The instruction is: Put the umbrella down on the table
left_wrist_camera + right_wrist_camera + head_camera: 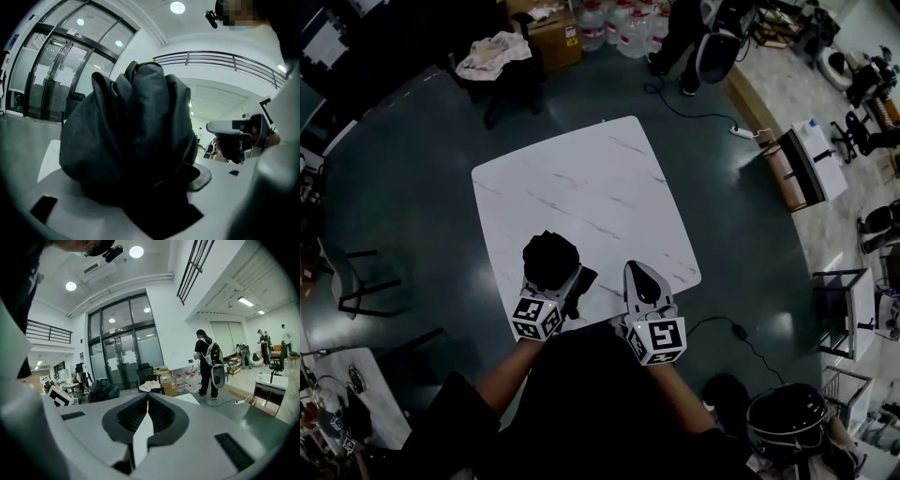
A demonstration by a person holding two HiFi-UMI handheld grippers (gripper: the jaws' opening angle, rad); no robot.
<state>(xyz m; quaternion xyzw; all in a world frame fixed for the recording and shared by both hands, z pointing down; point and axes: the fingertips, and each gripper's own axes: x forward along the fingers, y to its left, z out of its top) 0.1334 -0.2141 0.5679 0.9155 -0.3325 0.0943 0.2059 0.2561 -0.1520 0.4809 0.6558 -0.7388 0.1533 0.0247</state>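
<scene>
A black folded umbrella (549,259) is a bunched bundle of fabric held over the near edge of the white marble table (609,178). My left gripper (555,283) is shut on it, its jaws standing wide around the bundle. In the left gripper view the umbrella (131,136) fills the frame and hides the fingertips. My right gripper (641,274) hovers beside it to the right over the table's near edge. Its jaws are shut with nothing between them, and the tips (147,397) meet in the right gripper view.
A dark chair draped with a cloth (495,56), a cardboard box (553,33) and water bottles (619,23) stand beyond the table. A person (675,37) stands at the back. A power strip (741,131) lies on the floor to the right, and a black stool (361,281) stands on the left.
</scene>
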